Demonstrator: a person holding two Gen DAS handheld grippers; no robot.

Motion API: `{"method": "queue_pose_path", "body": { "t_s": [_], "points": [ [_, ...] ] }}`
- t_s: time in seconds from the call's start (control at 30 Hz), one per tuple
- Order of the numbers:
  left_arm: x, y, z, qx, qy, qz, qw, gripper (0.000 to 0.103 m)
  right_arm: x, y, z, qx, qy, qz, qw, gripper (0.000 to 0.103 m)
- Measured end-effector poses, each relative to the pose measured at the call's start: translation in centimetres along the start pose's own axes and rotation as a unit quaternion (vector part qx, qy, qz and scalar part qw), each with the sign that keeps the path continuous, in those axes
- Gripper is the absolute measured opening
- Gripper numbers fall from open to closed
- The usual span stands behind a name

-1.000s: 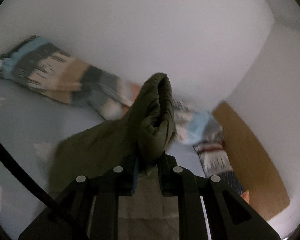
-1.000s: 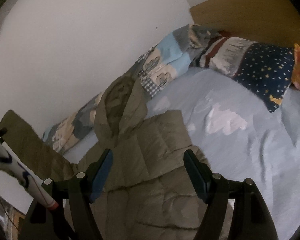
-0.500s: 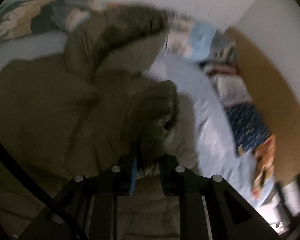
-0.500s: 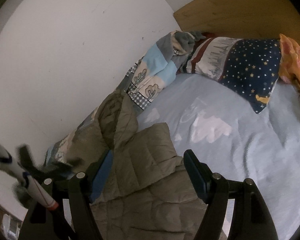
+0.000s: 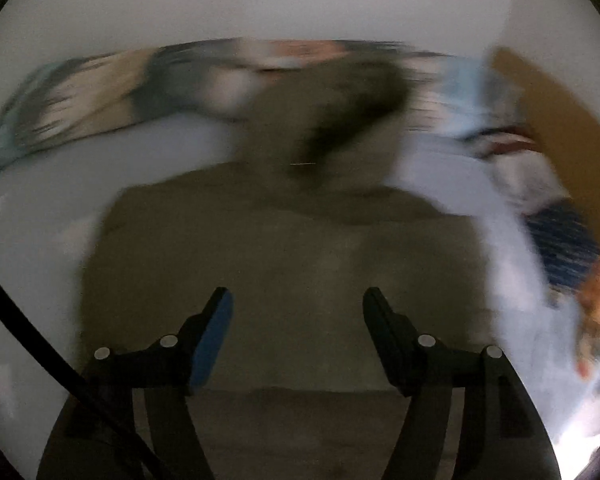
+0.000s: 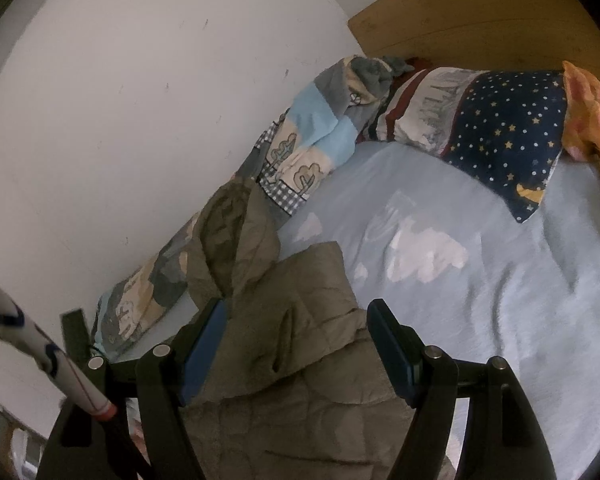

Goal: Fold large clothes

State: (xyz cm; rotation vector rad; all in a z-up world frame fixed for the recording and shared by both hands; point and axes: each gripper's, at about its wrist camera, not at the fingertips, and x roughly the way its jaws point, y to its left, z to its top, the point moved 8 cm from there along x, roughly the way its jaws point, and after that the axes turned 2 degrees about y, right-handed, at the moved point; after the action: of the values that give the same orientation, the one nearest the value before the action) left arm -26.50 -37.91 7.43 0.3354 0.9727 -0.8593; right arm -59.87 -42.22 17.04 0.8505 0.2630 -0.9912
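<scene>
Left wrist view: the picture is smeared by motion. The left gripper (image 5: 296, 308) has just been opening its jaws; they now stand apart with nothing between them, the blue pad on the left finger bare. Below and ahead of the fingers lies the olive quilted jacket (image 5: 292, 248), spread flat across the pale blue bed sheet (image 5: 48, 200). Its hood (image 5: 332, 120) bunches up at the far end, near the patchwork quilt (image 5: 100, 96) that runs along the white wall (image 5: 260, 0). A wooden headboard (image 5: 548, 96) and a dark starred pillow (image 5: 560, 236) show at the right edge, both blurred. A black cable (image 5: 28, 344) crosses the lower left.

Right wrist view: this picture is sharp. The right gripper (image 6: 296, 320) holds its jaws wide, gripping nothing; the jacket (image 6: 300, 360) lies beneath and between the 2 fingers, and I cannot tell whether the pads touch the cloth. The hood (image 6: 236, 240) rests against the patchwork quilt (image 6: 308, 148) by the wall (image 6: 140, 80). The bed sheet (image 6: 500, 300), printed with white clouds, stretches right to the starred pillow (image 6: 508, 136), with an orange cloth (image 6: 592, 116) beside it and the headboard (image 6: 480, 20) behind. A white pole with blue marks (image 6: 40, 344) slants across the lower left.
</scene>
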Motion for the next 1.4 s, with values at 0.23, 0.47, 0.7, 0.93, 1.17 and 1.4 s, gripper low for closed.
{"method": "queue_pose_path", "body": {
  "t_s": [0.23,0.47,0.7,0.93,1.17,1.4],
  "points": [
    [6.8,7.4,-3.0,-0.058,0.094,0.039,0.9931,0.068,2.2,1.5,-1.8,-0.024,0.031,-0.004,0.999,0.065],
    [1.5,5.8,-2.9,-0.031,0.067,0.008,0.9972,0.068,3.0,1.9,-2.3,-0.029,0.037,-0.008,0.999,0.065],
    [-8.1,8.3,-11.1,-0.018,0.042,0.003,0.9989,0.068,1.9,1.6,-2.5,-0.049,0.038,-0.011,0.998,0.065],
    [-12.7,14.2,-20.5,-0.062,0.053,0.030,0.9962,0.068,0.5,1.4,-6.3,-0.089,0.067,-0.020,0.994,0.065],
    [-9.3,17.9,-27.4,-0.086,0.115,0.042,0.9888,0.068,-1.6,2.1,-15.3,-0.160,0.135,-0.034,0.977,0.065],
    [-13.4,20.4,-27.1,-0.143,0.051,-0.019,0.9882,0.069,-0.6,-0.8,-25.0,-0.159,0.256,-0.052,0.952,0.059]
  ]
}}
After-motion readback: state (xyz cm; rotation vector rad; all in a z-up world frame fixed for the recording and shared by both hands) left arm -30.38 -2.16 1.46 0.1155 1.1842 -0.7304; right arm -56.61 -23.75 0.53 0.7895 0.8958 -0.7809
